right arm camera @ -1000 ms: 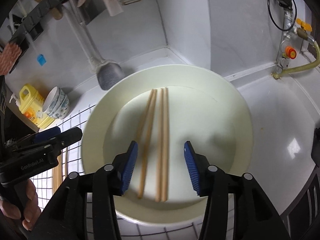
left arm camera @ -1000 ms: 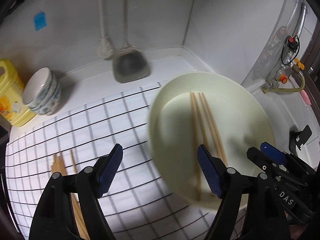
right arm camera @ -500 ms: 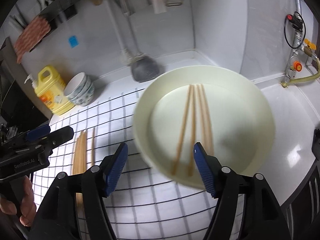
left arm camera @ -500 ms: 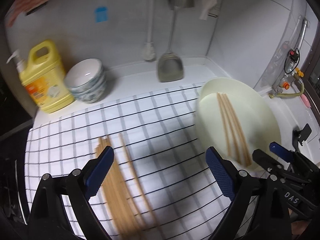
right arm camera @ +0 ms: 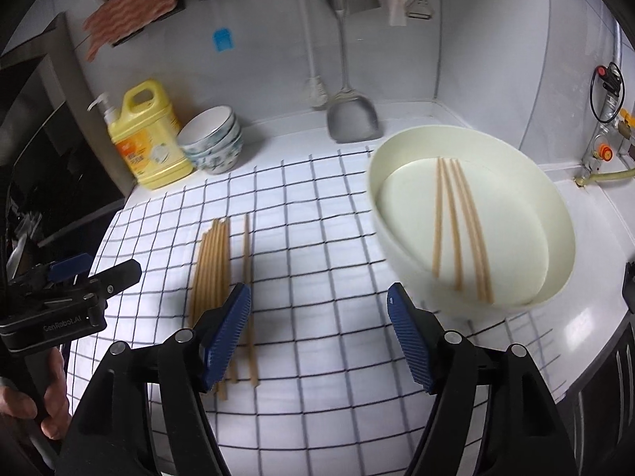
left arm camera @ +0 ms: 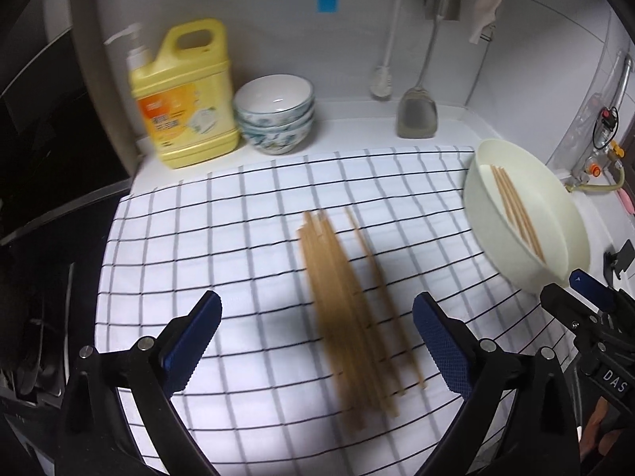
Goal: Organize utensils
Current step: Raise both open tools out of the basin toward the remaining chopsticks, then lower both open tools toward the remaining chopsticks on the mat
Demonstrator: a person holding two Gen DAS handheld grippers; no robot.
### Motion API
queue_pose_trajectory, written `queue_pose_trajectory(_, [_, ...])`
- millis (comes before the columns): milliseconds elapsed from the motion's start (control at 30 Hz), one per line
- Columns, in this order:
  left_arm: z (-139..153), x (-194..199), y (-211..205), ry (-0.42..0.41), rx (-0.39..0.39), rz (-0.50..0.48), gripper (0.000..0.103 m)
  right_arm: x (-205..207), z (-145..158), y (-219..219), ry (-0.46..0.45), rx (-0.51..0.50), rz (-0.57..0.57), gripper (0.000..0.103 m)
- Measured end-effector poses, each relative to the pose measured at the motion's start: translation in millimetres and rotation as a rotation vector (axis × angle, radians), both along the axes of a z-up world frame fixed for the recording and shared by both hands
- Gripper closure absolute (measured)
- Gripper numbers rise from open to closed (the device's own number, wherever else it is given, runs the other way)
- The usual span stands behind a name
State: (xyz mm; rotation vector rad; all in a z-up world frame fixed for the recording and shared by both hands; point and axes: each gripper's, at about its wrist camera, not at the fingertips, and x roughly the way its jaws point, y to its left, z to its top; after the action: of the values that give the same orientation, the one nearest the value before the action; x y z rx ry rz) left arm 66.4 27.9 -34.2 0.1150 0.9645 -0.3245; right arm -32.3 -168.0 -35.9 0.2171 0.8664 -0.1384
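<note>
Wooden chopsticks, one loose bundle: lying on the checked cloth mid-counter, long axis running near to far, with a single stick just right of the main bunch. Blurred in my left view, so the count is unclear.

Chopsticks in basin: four or so sticks, lying on the floor of the cream basin, fanned slightly toward the near end.

Cream basin: round, plastic-looking, at the right of the cloth, its near left edge overlapping the cloth and the rest on the white counter.

Yellow detergent jug with pump top: far left, against the wall.

Stacked patterned bowls: just right of the jug, touching or nearly so.

Metal spatula: hanging at the far wall, blade down near the counter; a white-handled brush hangs just left of it.

My left hand-held gripper: jaws opening, spread wide, above the near end of the bundle; the pads press on nothing.

My right hand-held gripper: jaws opening, nothing gripped; the left pad sits over the near ends of the bundle in the picture, the right pad near the basin's near wall, contact not shown.
</note>
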Motion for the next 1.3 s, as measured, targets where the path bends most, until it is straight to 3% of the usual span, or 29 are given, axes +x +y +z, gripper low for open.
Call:
queue_pose_trajectory(333, [-26, -16, 32, 0.027, 0.009, 0.069, 0.008, 1, -26, 30, 0.058, 0.03, 0.087, 0.035])
queue_pose_trajectory(633, [-68, -22, 36, 0.094, -0.004, 0.196, 0.008, 16, -66, 20, 0.085, 0.045, 0.188, 0.035])
queue_pose_trajectory(733, [-80, -25, 31, 0.089, 0.046, 0.229, 0.008, 19, -76, 14, 0.079, 0.059, 0.201, 0.035])
queue_pose_trajectory(1000, [-92, -8, 23, 0.058, 0.078, 0.25, 0.008, 35, -93, 14, 0.059, 0.049, 0.23, 0.035])
queue_pose_trajectory(1300, [-111, 13, 11, 0.066, 0.082, 0.19, 0.008, 53, -105, 16, 0.067, 0.048, 0.202, 0.035])
